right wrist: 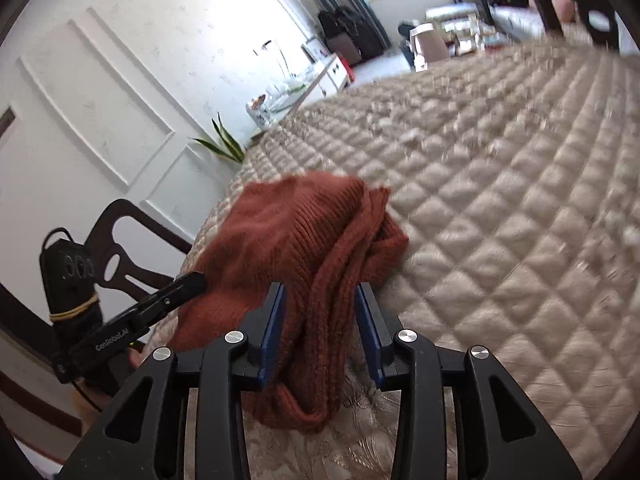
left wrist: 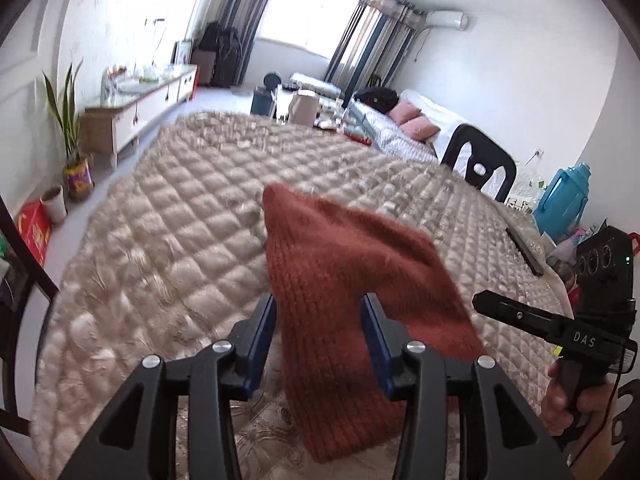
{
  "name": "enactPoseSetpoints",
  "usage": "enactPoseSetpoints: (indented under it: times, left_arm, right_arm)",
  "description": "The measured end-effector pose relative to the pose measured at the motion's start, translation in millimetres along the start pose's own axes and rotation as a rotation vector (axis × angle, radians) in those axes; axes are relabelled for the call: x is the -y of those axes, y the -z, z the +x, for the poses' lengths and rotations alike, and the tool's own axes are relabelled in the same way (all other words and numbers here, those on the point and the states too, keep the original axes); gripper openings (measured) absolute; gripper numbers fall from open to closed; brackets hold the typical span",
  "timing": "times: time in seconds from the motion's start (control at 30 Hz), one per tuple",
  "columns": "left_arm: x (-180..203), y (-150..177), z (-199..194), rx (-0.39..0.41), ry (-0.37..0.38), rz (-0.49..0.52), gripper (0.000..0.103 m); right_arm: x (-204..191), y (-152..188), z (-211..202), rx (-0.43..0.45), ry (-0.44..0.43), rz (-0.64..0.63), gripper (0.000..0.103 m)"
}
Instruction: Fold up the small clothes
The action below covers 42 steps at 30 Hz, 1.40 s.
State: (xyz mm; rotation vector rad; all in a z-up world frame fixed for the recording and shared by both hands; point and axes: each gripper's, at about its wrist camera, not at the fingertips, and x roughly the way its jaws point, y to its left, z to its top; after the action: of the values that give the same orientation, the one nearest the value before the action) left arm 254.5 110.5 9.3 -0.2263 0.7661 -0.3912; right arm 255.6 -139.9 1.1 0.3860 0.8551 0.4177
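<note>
A beige quilted bedspread (left wrist: 168, 216) covered the bed, and on its near edge lay the rust-red ribbed knit garment (left wrist: 344, 264), loosely doubled over. It looked light, soft and floppy, likely to sag and stretch; doubled edges seemed the best hold. The left gripper (left wrist: 319, 340) and right gripper (right wrist: 319, 332) each straddled a fold, blue pads apart, not pressing

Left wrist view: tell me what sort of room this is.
Probably a lived-in bedroom or bed-sitting room: a quilted bed cover fills the foreground, a daybed with pink cushions stands near the curtained window, and an air conditioner hangs on the wall.
</note>
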Motion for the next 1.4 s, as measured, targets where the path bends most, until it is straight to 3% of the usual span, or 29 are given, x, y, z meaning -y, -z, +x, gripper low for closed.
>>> enactPoseSetpoints:
  times: [0.1, 0.17, 0.3, 0.37, 0.43, 0.53, 0.7, 1.03, 1.4]
  left_arm:
    - [13, -9, -9, 0.040, 0.015, 0.023, 0.047]
    - [21, -13, 0, 0.032, 0.011, 0.047, 0.047]
    - [14, -15, 34, -0.034, -0.014, 0.016, 0.045]
    - [7, -11, 47, -0.047, -0.025, 0.001, 0.040]
    - [14, -5, 48, -0.024, -0.045, 0.051, 0.040]
    - [29, 2, 49, -0.009, -0.116, 0.139, 0.040]
    - [32, -2, 43, -0.019, -0.133, 0.131, 0.040]
    - [43, 7, -3, 0.018, -0.125, 0.104, 0.040]
    - [47, 35, 1, -0.022, -0.145, 0.141, 0.040]
  right_arm:
    - [-22, -5, -11, 0.060, 0.030, -0.079, 0.029]
    - [-32, -12, -4, 0.053, 0.027, -0.108, 0.012]
    - [-24, -22, 42, -0.013, 0.076, -0.087, 0.009]
    - [-6, -22, 57, -0.044, 0.082, -0.042, 0.006]
    - [1, -19, 54, -0.027, 0.058, -0.032, 0.006]
    - [-4, -15, 53, -0.020, 0.093, -0.090, 0.006]
    - [-11, -19, 47, -0.048, 0.109, -0.093, 0.011]
    - [-50, 6, 4, 0.033, 0.132, -0.232, 0.012]
    - [-54, 37, 9, -0.029, 0.151, -0.311, 0.012]
